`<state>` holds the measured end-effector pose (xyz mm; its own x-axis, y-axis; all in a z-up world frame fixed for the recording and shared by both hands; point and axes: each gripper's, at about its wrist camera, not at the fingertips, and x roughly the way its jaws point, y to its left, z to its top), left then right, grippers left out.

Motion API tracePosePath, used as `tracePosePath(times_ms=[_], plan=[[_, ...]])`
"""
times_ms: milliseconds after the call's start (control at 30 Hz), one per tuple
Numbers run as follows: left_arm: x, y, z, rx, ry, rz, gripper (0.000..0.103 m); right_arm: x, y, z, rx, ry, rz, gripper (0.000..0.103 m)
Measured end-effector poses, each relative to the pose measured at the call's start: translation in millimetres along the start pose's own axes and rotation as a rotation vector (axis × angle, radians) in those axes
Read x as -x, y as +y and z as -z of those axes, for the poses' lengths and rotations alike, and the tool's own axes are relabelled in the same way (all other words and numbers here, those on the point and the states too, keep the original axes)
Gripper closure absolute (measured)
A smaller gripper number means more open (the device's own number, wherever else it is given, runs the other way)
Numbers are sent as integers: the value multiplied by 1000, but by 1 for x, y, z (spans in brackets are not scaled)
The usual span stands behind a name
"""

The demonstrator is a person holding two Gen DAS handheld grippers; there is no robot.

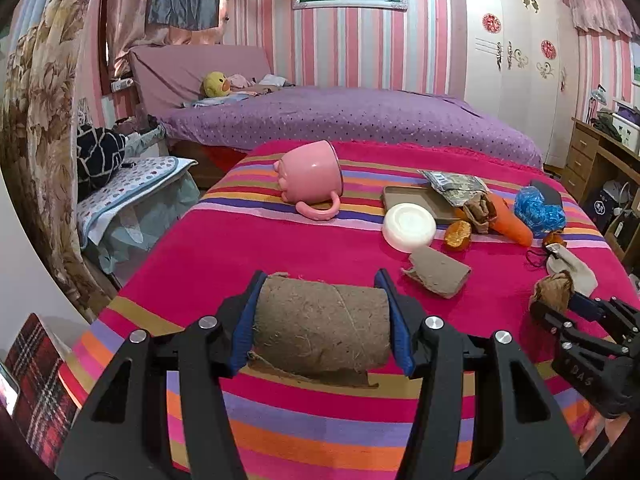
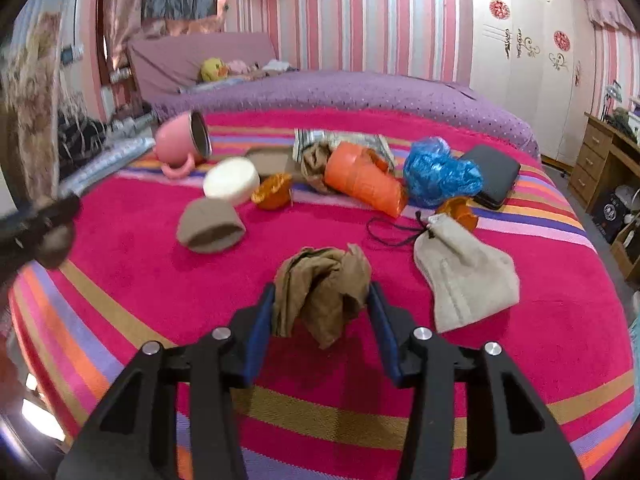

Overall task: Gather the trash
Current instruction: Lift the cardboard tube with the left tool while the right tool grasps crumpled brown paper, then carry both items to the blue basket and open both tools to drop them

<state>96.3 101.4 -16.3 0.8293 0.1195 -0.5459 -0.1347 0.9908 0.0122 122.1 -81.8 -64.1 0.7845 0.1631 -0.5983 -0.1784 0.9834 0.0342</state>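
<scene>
My left gripper (image 1: 322, 322) is shut on a brown cardboard tube (image 1: 320, 326), held end to end above the striped blanket (image 1: 240, 248). My right gripper (image 2: 322, 312) is shut on a crumpled brown paper wad (image 2: 324, 288); it shows at the right of the left wrist view (image 1: 554, 292). More trash lies on the blanket: a second cardboard tube (image 1: 438, 274) (image 2: 210, 226), orange peels (image 1: 458, 234) (image 2: 272, 190), a blue plastic bag (image 1: 538, 208) (image 2: 438, 172), a foil wrapper (image 1: 456, 184) and another brown paper wad (image 1: 480, 208).
A pink mug (image 1: 310, 176) (image 2: 182, 144) lies on its side. A white bowl (image 1: 408, 226), a flat tray (image 1: 416, 198), an orange cup (image 2: 364, 180), a beige pouch (image 2: 466, 268) and a black case (image 2: 494, 172) are nearby. Purple bed (image 1: 360, 116) behind, desk (image 1: 600, 160) right.
</scene>
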Motion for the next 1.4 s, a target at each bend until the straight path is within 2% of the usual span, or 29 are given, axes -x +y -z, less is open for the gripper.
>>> tracePosePath(times_ms=[133,267,367,600,900,1067,1400], plan=[[2,-12,0,10,1,-4,49,20,-13,-4,3,-53,-5,57],[6,-33,-1,6,-3,8,49,38,-35,-7,23,-97,39,57],[8,-54,-1,-1,-6,19,49,46,-59,-6,7,-106,72,57],[11,-103,0,20,9,95,49,68,-125,-3,-55,-129,137,57],[28,-168,0,-39,-25,130,49,90,-198,6,-102,-135,190,57],[39,-215,-2,-118,-44,125,49,110,-245,9,-137,-135,212,57],[51,-324,6,-168,-15,258,49,156,-349,41,-196,-138,350,57]])
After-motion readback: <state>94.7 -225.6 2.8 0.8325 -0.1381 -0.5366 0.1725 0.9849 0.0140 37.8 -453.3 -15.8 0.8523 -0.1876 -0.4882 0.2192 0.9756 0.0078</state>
